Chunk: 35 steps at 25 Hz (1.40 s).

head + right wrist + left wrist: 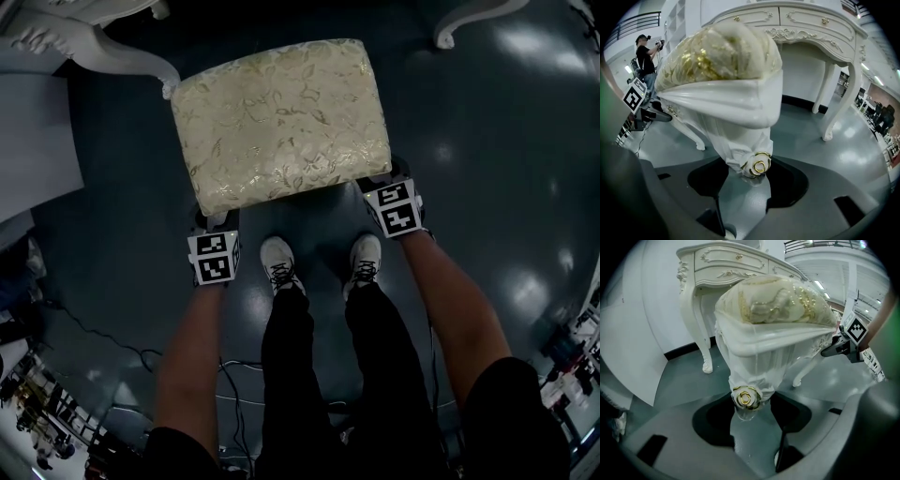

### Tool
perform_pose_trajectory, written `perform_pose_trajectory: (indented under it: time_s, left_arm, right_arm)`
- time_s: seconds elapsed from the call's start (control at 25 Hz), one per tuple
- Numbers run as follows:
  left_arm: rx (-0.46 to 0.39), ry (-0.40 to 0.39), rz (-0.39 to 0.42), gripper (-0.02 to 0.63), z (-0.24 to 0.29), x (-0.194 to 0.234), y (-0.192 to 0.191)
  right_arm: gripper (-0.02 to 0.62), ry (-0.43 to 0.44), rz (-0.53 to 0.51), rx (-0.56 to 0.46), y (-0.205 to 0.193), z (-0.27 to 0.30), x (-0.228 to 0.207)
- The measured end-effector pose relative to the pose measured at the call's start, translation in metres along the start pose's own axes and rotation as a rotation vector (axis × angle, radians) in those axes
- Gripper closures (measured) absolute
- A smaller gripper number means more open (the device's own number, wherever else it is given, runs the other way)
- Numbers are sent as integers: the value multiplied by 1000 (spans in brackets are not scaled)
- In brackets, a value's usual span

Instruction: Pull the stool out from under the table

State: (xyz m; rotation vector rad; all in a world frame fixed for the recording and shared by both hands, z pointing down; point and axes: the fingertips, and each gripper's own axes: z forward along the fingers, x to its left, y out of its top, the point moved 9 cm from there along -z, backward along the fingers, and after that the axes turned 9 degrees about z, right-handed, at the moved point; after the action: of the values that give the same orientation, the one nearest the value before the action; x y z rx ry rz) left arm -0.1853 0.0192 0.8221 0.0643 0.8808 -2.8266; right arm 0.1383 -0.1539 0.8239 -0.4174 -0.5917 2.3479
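— Where is the white-framed stool with the gold floral cushion [281, 122] standing?
— On the dark floor [487, 141], just before the carved white table [726, 268]. The left gripper [215, 234] and the right gripper [394, 197] are both clenching their jaws around its near legs — the rose-carved ones.

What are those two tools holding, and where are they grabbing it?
Both hold the stool. The left tool grips the top of one near leg, at its gold rose; the right tool grips the other near leg likewise.
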Motion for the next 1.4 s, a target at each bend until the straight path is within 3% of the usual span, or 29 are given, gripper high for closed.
perform_pose_trajectory:
  time_s: [1.0,1.16,1.32,1.36,1.4]
  left_arm:
    - [30,-33,5,357,-2,0,5]
    - [62,-38,-44,357,-1,3,3]
    - [140,-16,-122,390,-25,3,-9]
    - [155,-9,-135,413,-37,0,-11]
    - [162,-3,-145,459,-52,-2,-12]
  right_arm:
    - [325,9,-3,58,3,-2,1]
    - [324,11,23,73,4,-5,1]
    - [325,-17,140,102,-2,-25,4]
    - [351,-25,158,111,-4,-36,5]
    - [443,-28,169,119,-4,-49,6]
